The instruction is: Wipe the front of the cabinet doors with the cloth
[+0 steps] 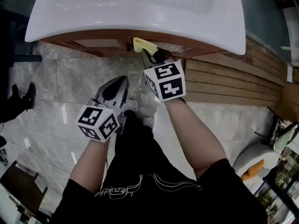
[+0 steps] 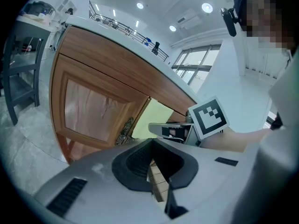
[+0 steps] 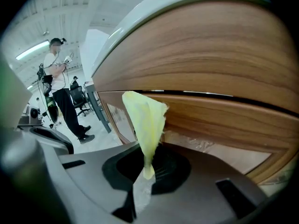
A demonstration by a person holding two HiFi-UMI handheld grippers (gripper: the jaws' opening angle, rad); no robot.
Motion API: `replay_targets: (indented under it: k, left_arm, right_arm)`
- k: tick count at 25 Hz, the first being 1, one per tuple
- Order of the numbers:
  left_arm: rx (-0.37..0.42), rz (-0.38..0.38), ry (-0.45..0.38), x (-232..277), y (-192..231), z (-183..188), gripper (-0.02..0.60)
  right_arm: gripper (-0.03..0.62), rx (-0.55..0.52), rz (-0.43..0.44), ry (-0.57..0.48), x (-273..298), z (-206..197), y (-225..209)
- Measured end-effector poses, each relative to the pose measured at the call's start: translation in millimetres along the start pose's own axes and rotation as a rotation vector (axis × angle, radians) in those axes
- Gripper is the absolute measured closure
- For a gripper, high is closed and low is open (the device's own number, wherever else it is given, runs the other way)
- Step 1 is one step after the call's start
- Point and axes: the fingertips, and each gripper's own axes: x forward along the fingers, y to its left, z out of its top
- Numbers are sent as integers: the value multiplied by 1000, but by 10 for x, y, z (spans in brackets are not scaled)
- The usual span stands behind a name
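Note:
A wooden cabinet (image 1: pixel 100 43) with panelled doors sits under a white sink basin (image 1: pixel 140 8). My right gripper (image 1: pixel 156 57) is shut on a yellow cloth (image 1: pixel 144 45) and presses it against the cabinet front near the middle, just under the basin rim. In the right gripper view the cloth (image 3: pixel 145 120) stands up from the right gripper (image 3: pixel 147 169) and touches the wood rail (image 3: pixel 219 118). My left gripper (image 1: pixel 117 85) hangs lower left, away from the cabinet, shut and holding nothing. The left gripper (image 2: pixel 154 164) faces the left door (image 2: pixel 91 111), with the cloth (image 2: pixel 154 118) beyond it.
Grey marble floor tiles (image 1: pixel 56 101) lie below the cabinet and wooden planks (image 1: pixel 224 83) run to the right. A person (image 3: pixel 58 92) stands far off with office chairs. A dark chair (image 2: pixel 18 78) stands left of the cabinet. A white stool (image 1: pixel 254 157) is at lower right.

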Motion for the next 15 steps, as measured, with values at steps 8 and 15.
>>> replay_targets:
  k: [8,15]
  left_arm:
    - [21,-21,5,87,-83,-70,575]
    - [33,-32,12,207,-166,-135,575]
  right_arm:
    - [554,29,-28,-10,-80,-44,-191]
    - [554,47,-88,-20,-291,-159,-507]
